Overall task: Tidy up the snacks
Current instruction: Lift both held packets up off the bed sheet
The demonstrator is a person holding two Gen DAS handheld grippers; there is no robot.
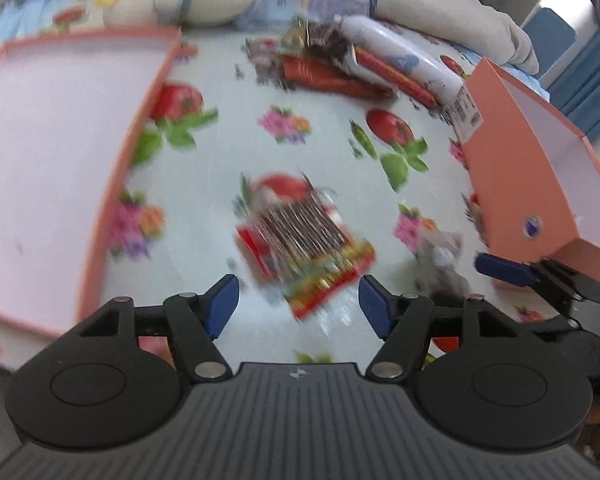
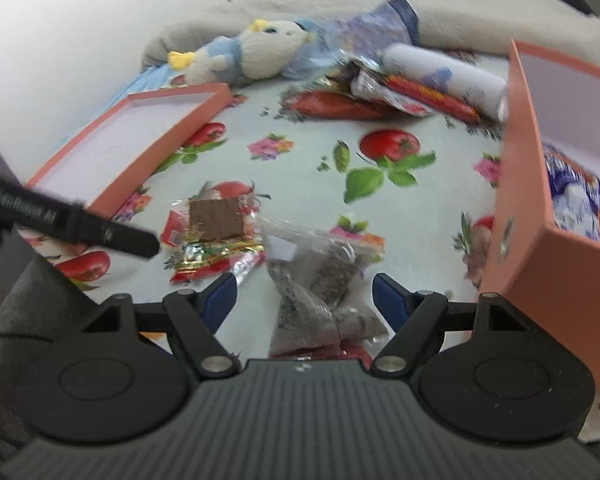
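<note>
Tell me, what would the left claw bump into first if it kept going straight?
Most likely the red snack packet on the tablecloth. It lies just ahead of the open left claw, roughly between its fingers. The picture is blurry, so how far off it is, I cannot tell.

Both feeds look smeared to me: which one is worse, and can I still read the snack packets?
Left wrist view: heavy motion blur, the red snack packet between the open fingers is streaked, print unreadable. Right wrist view: milder blur, the grey packet and the red one keep their outlines, text still illegible. Fisheye bends the pink box in both; lighting is even, no glare.
</note>
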